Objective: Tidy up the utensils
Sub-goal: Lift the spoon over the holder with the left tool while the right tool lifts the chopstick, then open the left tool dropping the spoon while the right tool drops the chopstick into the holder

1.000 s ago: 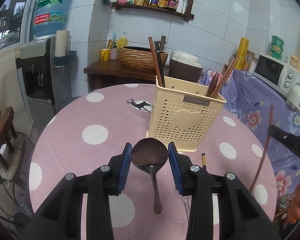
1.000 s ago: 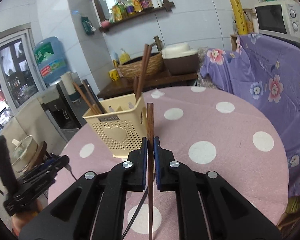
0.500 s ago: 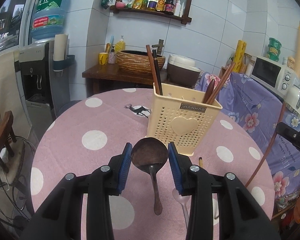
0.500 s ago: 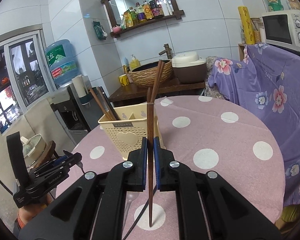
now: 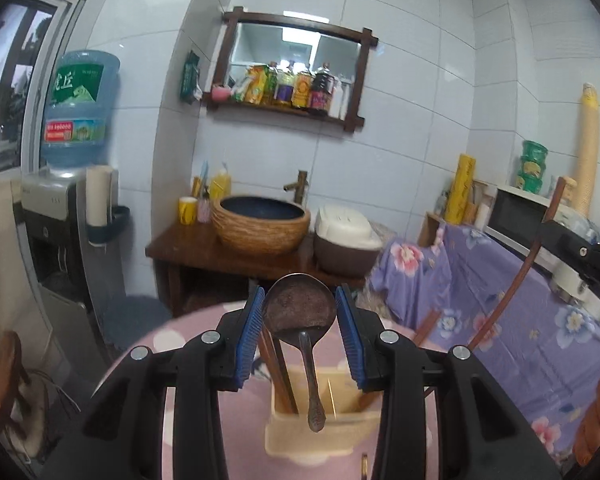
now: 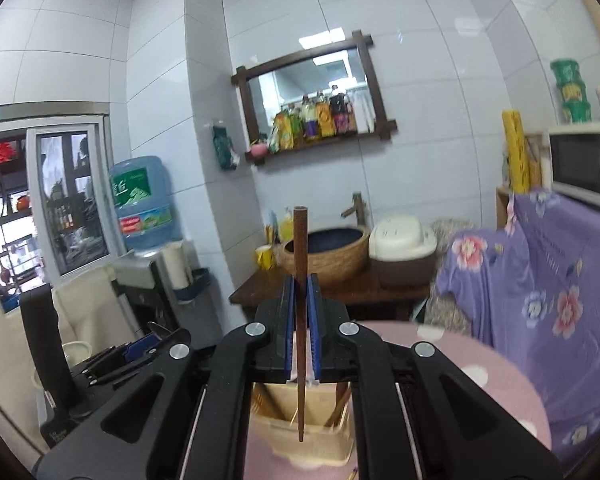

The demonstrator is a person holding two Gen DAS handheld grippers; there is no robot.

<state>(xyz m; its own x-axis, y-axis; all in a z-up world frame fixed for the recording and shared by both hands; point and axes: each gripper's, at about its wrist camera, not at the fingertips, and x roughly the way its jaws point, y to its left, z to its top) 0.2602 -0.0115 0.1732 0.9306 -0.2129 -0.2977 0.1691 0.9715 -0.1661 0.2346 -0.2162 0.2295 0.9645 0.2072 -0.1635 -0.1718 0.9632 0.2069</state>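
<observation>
My left gripper (image 5: 300,330) is shut on the bowl of a dark metal spoon (image 5: 299,312); the handle hangs down over the cream utensil holder (image 5: 284,436) below. Brown chopsticks (image 5: 278,372) stand in that holder. My right gripper (image 6: 300,322) is shut on a brown wooden chopstick (image 6: 300,248), held upright, its lower tip above the same cream holder (image 6: 284,440). The right gripper and its chopstick (image 5: 516,280) show at the right of the left wrist view; the left gripper (image 6: 140,350) shows at the lower left of the right wrist view.
The holder stands on a round table with a pink polka-dot cloth (image 6: 480,376). Another utensil tip (image 5: 365,464) lies in front of the holder. Behind are a wooden side table with a woven basin (image 5: 262,224), a water dispenser (image 5: 60,216) and a purple floral cover (image 6: 540,280).
Both grippers have risen with their utensils and now hang above the holder instead of low over the table. The views tilted up towards the wall. Neither grip changed.
</observation>
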